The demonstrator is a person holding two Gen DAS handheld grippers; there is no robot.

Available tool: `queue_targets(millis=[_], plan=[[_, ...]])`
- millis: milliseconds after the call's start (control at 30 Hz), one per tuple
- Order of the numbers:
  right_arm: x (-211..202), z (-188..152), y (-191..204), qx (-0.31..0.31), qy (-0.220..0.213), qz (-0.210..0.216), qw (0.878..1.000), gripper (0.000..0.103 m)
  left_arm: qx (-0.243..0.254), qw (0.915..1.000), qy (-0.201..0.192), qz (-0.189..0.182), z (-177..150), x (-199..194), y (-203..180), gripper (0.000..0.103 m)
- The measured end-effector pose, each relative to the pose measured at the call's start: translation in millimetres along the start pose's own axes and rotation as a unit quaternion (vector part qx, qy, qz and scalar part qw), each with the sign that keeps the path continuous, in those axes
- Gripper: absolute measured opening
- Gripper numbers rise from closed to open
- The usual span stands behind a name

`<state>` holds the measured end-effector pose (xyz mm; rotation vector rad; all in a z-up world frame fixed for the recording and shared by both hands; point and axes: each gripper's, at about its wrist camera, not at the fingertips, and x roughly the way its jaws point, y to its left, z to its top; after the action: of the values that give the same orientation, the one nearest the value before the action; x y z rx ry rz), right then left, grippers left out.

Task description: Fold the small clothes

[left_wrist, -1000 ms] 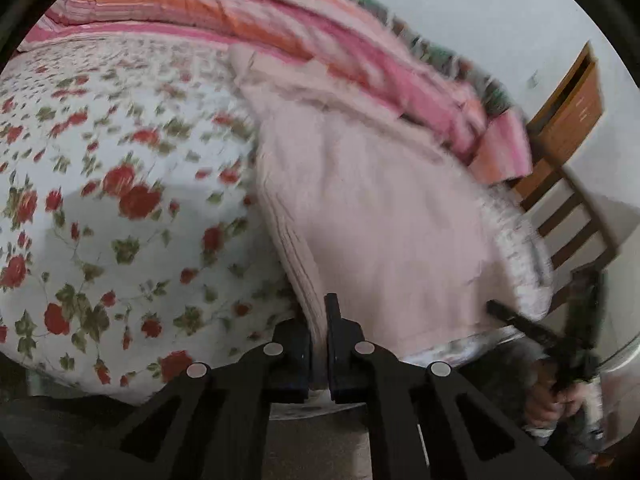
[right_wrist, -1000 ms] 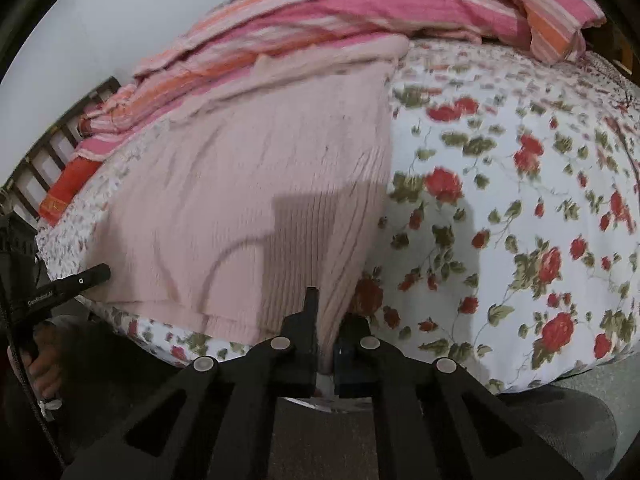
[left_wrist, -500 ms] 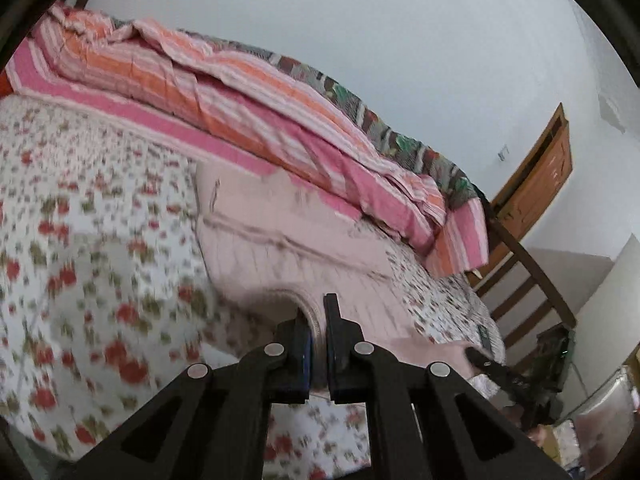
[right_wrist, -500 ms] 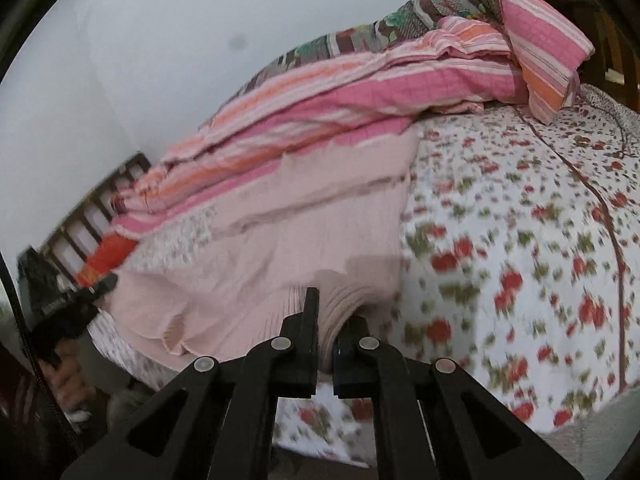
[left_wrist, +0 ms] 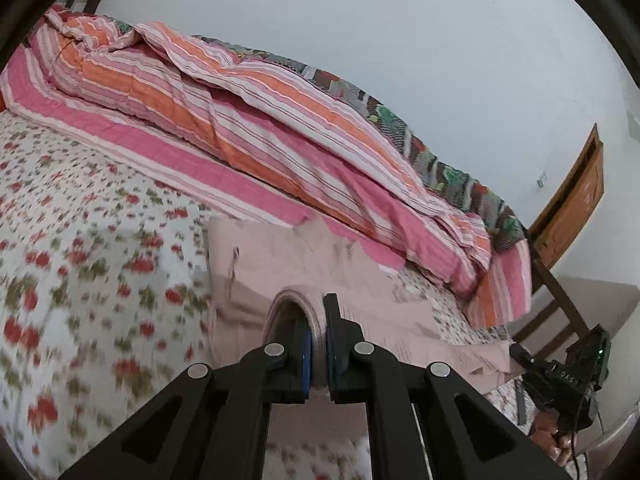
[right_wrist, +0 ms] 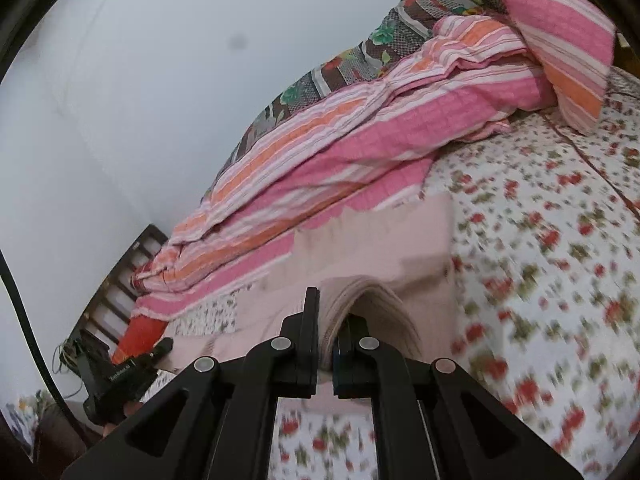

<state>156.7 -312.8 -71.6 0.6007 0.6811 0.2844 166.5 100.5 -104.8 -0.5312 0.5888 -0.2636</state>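
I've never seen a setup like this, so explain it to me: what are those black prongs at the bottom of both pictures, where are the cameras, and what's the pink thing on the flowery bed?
A person holds a two-finger gripper in each hand, and each carries a fisheye camera looking along its fingers. One picture comes from the left gripper, the other from the right gripper. Both are shut on an edge of a pale pink knitted garment, lifting it off the floral bedsheet. A striped quilt lies bunched behind it. Each view also catches the other gripper at its edge.

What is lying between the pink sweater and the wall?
The striped quilt, with a darker patterned blanket behind it, lies between the sweater and the wall. Both views show it.
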Motion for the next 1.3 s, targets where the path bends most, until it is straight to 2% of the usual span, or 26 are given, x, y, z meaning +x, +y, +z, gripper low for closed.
queue_targets(millis=[333, 600, 633, 700, 733, 767, 867, 1000, 1167, 1233, 1300], plan=[[93.4, 46.0, -22.4, -0.009, 0.021, -0.014, 1.000, 0.005, -0.015, 0.9995, 0.012, 0.026, 41.5, 84.9, 24.2, 0.006], [144.3, 55.3, -37.3, -0.018, 0.033, -0.041, 0.998, 0.007, -0.036, 0.9980, 0.044, 0.028, 51.4, 130.2, 41.6, 0.010], [146.1, 53.8, -38.7, -0.023, 0.029, -0.048, 0.998, 0.011, -0.040, 0.9977, 0.046, 0.028, 50.8, 133.2, 42.9, 0.014], [146.0, 52.2, -39.5, -0.037, 0.026, -0.063, 0.997, 0.026, -0.035, 0.9979, 0.043, 0.034, 50.2, 134.9, 42.4, 0.038], [144.1, 52.2, -38.6, -0.045, 0.025, -0.060, 0.997, 0.044, -0.030, 0.9981, 0.039, 0.037, 49.9, 134.3, 42.2, 0.041], [142.3, 52.7, -38.1, -0.049, 0.021, -0.056, 0.997, 0.050, -0.020, 0.9983, 0.034, 0.042, 49.5, 133.4, 39.9, 0.046], [133.5, 50.4, -34.8, -0.062, 0.011, -0.057, 0.996, 0.050, -0.003, 0.9987, 0.026, 0.045, 46.7, 129.7, 33.5, 0.059], [129.6, 40.9, -35.3, -0.062, 0.030, -0.052, 0.996, 0.050, 0.013, 0.9979, 0.039, 0.050, 38.9, 129.9, 25.4, 0.061], [118.9, 33.5, -17.3, -0.102, 0.047, -0.079, 0.990, 0.050, 0.056, 0.9949, 0.035, 0.076, 28.6, 110.7, 14.2, 0.062], [103.1, 25.0, -8.0, -0.124, 0.054, -0.087, 0.987, 0.051, 0.042, 0.9962, 0.036, 0.067, 22.3, 95.1, 16.7, 0.064], [89.6, 15.5, -6.4, -0.127, 0.058, -0.088, 0.986, 0.056, 0.032, 0.9967, 0.041, 0.062, 14.5, 83.7, 19.2, 0.065]])
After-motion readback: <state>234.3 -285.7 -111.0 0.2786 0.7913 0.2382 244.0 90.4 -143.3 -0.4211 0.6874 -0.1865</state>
